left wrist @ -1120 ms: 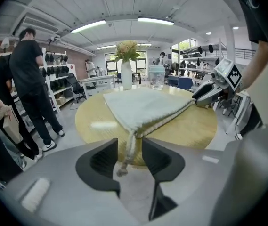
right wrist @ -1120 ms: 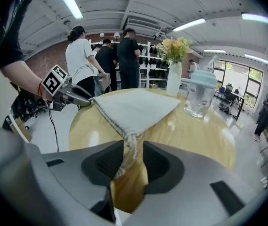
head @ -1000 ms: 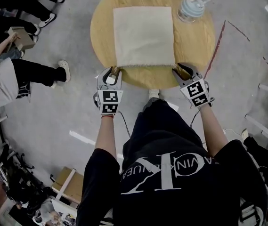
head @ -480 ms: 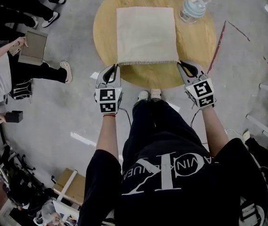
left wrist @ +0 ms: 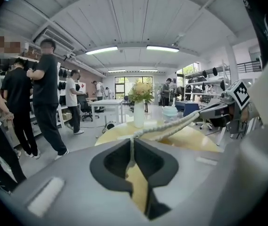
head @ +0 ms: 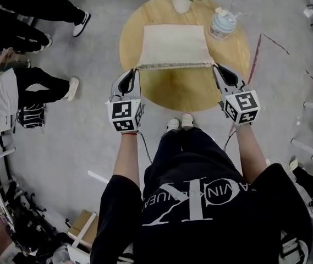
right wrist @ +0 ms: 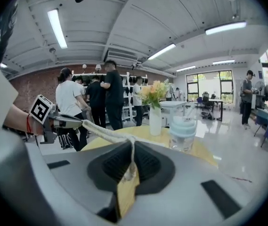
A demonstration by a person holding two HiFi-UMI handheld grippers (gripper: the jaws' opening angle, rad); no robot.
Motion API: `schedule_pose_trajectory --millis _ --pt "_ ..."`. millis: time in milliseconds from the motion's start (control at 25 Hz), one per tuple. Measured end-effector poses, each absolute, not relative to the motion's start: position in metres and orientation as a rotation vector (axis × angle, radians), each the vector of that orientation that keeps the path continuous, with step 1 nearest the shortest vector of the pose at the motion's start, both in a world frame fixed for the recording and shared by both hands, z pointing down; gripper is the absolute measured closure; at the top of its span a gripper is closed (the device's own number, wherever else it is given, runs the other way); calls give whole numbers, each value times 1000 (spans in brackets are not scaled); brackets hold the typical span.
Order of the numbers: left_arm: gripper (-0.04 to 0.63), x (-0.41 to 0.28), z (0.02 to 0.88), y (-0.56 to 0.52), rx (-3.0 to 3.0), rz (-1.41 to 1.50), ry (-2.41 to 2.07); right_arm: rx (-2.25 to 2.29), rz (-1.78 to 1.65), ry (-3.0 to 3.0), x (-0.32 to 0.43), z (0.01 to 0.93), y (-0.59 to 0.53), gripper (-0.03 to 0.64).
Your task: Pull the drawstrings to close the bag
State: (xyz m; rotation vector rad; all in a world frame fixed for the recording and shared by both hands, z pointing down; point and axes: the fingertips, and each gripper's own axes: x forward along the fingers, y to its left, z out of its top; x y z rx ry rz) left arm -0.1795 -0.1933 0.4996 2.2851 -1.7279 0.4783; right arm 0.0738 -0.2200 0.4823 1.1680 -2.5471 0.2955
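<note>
Over round wooden table (head: 185,92), beige cloth drawstring bag (head: 174,44) lying, mouth edge raised; left claw (head: 135,71) and right claw (head: 217,68), just been closing, each clamping white drawstring (left wrist: 132,149). Mouth not cinching yet; outward pull remaining.

Vase (head: 181,4) and cup (head: 223,23) stand behind the bag (head: 173,45), seemingly close.

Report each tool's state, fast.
Left tool: closed, jaws just clamped on the left drawstring of the bag.
Right tool: closed, jaws just clamped on the right drawstring.
</note>
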Motion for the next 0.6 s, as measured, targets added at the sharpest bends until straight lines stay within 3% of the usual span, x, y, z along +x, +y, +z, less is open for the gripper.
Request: schedule_pose_trajectory --millis 600 --pt "569 -185 466 -211 2303 401 -1770 1356 273 -2501 83 449 -236 592"
